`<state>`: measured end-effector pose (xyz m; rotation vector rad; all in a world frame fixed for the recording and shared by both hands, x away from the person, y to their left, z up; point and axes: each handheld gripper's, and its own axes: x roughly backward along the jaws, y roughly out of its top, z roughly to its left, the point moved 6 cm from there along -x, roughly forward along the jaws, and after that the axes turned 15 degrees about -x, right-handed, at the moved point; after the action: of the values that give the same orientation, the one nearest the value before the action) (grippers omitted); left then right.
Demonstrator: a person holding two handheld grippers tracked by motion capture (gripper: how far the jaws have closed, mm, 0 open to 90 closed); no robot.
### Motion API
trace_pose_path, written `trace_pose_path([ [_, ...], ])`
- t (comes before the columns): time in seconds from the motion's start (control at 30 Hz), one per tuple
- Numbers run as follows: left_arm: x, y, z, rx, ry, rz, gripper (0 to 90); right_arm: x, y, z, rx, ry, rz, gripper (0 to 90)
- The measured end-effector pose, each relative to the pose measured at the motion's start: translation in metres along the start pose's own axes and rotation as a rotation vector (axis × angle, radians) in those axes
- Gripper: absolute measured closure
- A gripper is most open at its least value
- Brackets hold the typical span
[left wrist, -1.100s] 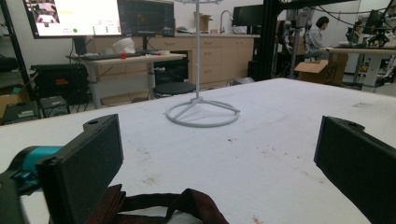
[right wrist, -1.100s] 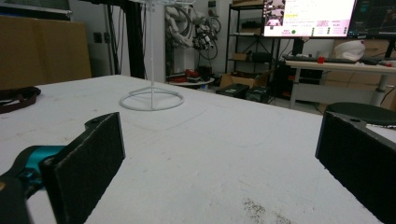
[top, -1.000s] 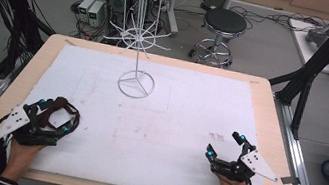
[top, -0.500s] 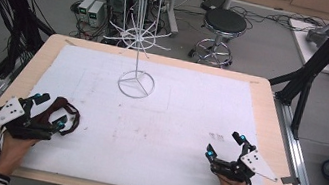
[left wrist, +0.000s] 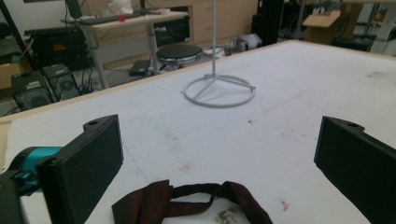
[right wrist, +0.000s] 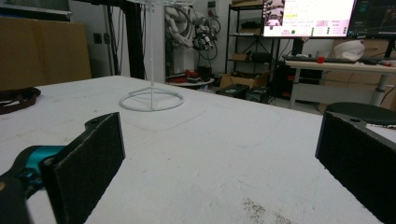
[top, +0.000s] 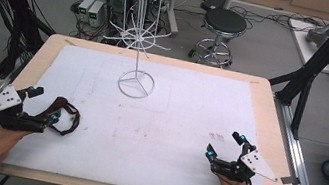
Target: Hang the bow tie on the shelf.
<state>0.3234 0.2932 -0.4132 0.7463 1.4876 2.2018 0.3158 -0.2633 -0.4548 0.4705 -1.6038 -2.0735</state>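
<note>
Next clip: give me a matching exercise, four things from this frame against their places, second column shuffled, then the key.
Things:
1. dark red band
2. white wire rack
3. right gripper
4. black stool

Places:
A. on the floor beyond the table's far edge
B. near right part of the mat, jaws open
C. far middle of the mat
D. by the left gripper's open jaws

Pairs: 1-D, 2-C, 3-B, 4-A

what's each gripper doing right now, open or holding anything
Left gripper: open, holding nothing, dark strap lying between its jaws.
Right gripper: open, holding nothing.
</note>
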Motion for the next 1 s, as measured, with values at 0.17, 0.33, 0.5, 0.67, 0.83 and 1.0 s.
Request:
trace_pose_path([
  [0.17, -0.002, 0.003, 0.009, -0.015, -0.002, 0.095, 1.7, 0.0, 0.0, 0.0, 0.0, 0.001, 0.001, 0.6],
  [0.33, -0.005, 0.0, 0.015, -0.019, -0.034, 0.204, 1.7, 0.0, 0.0, 0.0, -0.003, 0.002, 0.002, 0.6],
  [0.5, -0.008, -0.007, 0.021, -0.041, -0.038, 0.272, 1.7, 0.0, 0.0, 0.0, -0.008, 0.0, 0.002, 0.6],
  [0.67, -0.012, -0.014, 0.026, -0.038, -0.052, 0.338, 1.7, 0.0, 0.001, -0.001, 0.001, -0.001, -0.005, 0.6],
  [0.83, -0.016, -0.019, 0.033, -0.031, -0.066, 0.404, 1.7, 0.0, 0.0, -0.001, -0.005, 0.0, -0.001, 0.6],
  [1.0, -0.018, -0.028, 0.036, -0.012, -0.099, 0.528, 1.7, 0.0, 0.0, 0.0, -0.007, 0.0, 0.0, 0.6],
])
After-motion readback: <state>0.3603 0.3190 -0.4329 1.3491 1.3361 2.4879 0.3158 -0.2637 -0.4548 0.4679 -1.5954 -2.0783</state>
